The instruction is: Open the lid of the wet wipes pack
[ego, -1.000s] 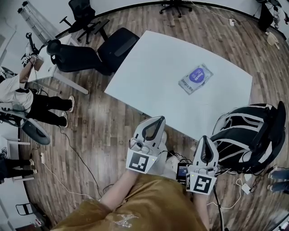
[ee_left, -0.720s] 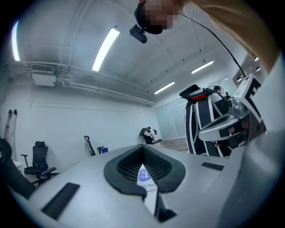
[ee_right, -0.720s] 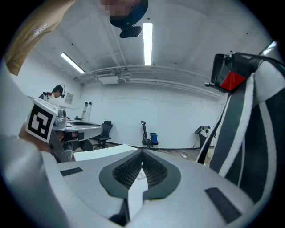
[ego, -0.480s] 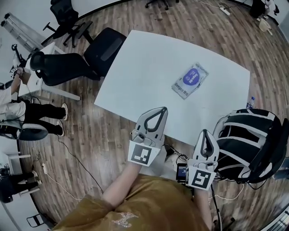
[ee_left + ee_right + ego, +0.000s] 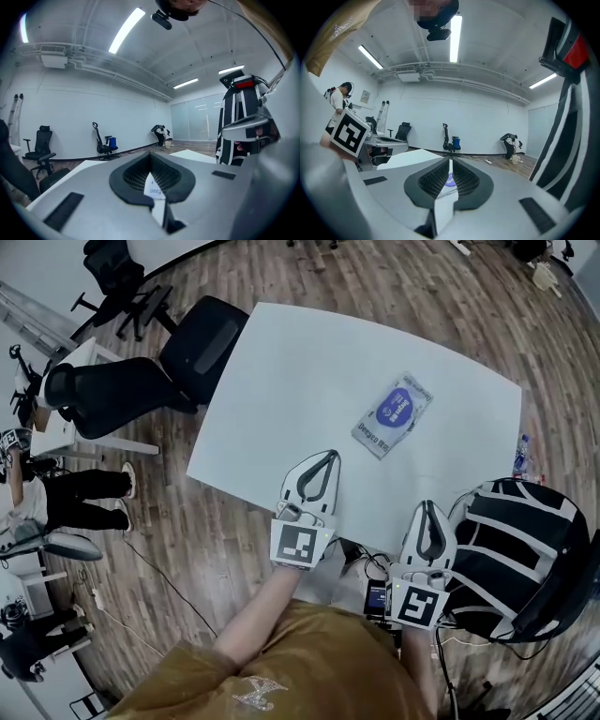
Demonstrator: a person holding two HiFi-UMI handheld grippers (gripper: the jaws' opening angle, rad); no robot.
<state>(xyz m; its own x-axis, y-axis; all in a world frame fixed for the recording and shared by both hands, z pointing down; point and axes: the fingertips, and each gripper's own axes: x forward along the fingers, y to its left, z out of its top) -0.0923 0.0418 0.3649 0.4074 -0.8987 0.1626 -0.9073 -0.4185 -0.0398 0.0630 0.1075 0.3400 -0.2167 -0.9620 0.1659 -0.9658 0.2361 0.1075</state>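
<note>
The wet wipes pack (image 5: 392, 414) lies flat on the white table (image 5: 281, 381), right of its middle, with its purple oval lid down. My left gripper (image 5: 320, 457) is shut and empty, its tips just over the table's near edge, short of the pack. My right gripper (image 5: 427, 508) is shut and empty too, at the near edge below and right of the pack. In the left gripper view a sliver of the pack (image 5: 153, 188) shows through the closed jaws of the left gripper (image 5: 151, 155). In the right gripper view the purple lid (image 5: 450, 180) shows between the right gripper's (image 5: 450, 161) pads.
A black object with white stripes (image 5: 516, 549) stands close to the right gripper at the table's near right corner. Black office chairs (image 5: 202, 348) sit at the table's left side. A person (image 5: 37, 493) stands far left. A small bottle (image 5: 521, 457) and cables lie on the wooden floor.
Both grippers have moved forward toward the table and the pack. The left one's tips went from over the floor to over the table's near edge. Both stayed shut.
</note>
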